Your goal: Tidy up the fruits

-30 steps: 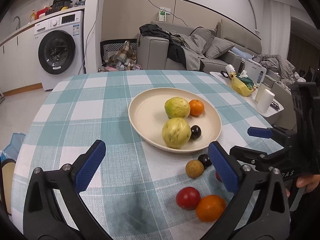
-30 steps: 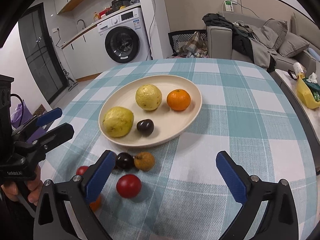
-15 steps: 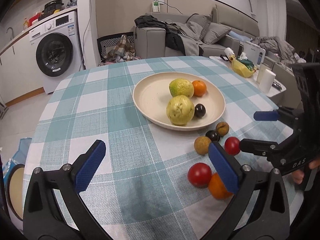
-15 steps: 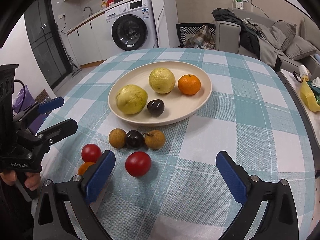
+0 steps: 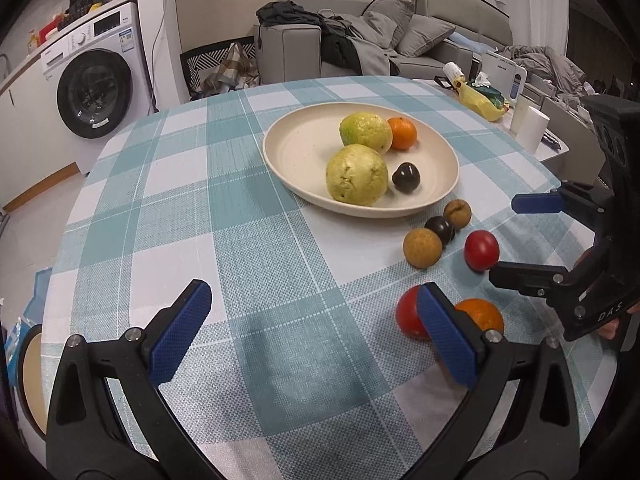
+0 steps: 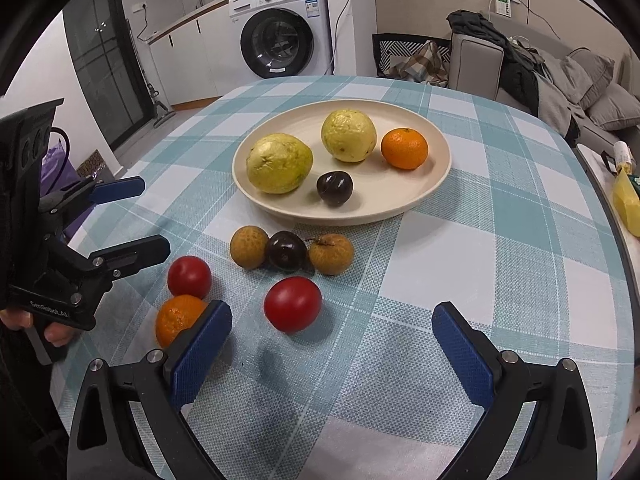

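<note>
A cream plate [image 5: 296, 148] [image 6: 420, 196] holds two yellow-green guavas [image 6: 279, 162], an orange [image 6: 404, 148] and a dark plum [image 6: 334, 188]. On the checked cloth in front of it lie two brown longans [image 6: 249, 246], a dark plum [image 6: 286, 250], two red tomatoes [image 6: 293, 303] and an orange [image 6: 176, 317]. My left gripper [image 5: 308, 336] is open and empty, left of the loose fruit. My right gripper [image 6: 332, 354] is open and empty, just short of the near tomato. Each gripper shows in the other's view, the right [image 5: 520, 236] and the left [image 6: 136, 216].
The round table [image 5: 180, 208] has a teal and white checked cloth. A side table with a yellow bag [image 5: 480, 102] and a white cup [image 5: 528, 128] stands at its right. A washing machine [image 5: 94, 76] and a sofa [image 5: 360, 44] are behind.
Both grippers have drawn back from the plate and lifted, so more loose fruit has come into view. Both stay open and empty. No fruit has moved.
</note>
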A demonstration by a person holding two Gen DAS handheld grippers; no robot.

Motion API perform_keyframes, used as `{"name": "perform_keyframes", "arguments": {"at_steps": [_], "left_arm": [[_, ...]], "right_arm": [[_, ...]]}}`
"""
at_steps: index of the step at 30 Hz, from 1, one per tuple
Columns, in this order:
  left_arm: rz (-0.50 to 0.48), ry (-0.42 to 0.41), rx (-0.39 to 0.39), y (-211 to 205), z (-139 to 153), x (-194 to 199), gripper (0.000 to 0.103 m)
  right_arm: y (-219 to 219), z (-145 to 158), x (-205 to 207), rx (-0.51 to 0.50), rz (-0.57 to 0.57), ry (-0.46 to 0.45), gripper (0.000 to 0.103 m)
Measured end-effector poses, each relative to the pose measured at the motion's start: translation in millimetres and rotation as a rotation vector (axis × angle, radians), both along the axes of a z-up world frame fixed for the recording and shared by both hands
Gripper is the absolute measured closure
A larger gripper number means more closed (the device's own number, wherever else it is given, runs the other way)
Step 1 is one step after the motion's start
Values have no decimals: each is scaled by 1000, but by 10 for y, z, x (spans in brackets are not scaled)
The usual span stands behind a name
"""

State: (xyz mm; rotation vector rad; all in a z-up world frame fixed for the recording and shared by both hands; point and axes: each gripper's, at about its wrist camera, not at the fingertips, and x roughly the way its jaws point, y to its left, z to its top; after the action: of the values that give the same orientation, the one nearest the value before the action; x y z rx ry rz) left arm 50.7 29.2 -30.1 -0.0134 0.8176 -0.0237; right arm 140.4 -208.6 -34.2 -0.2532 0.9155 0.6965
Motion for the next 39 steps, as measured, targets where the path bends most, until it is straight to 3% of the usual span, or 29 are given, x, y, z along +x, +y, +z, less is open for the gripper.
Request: {"name": "perform_keyframes", "arguments": {"at_steps": [13,22,30,36,39], "left_arm": [[-10,32,-91,92,-103,-2,1],[-16,34,-96,85,-99,5,1],[-15,37,-111,105,-112,10,1],[-13,37,-109,98,-113,10,1],[-13,37,-106,91,-108,13,1]], "right_arm": [[163,-106,-45,-90,-6,7,5],[193,-116,-59,-99,1,2,23],[169,-80,-43,-92,-17,-8,54],[186,-70,-50,-80,-2,-11,70],[179,-71,-52,-71,0,-10,72]]}}
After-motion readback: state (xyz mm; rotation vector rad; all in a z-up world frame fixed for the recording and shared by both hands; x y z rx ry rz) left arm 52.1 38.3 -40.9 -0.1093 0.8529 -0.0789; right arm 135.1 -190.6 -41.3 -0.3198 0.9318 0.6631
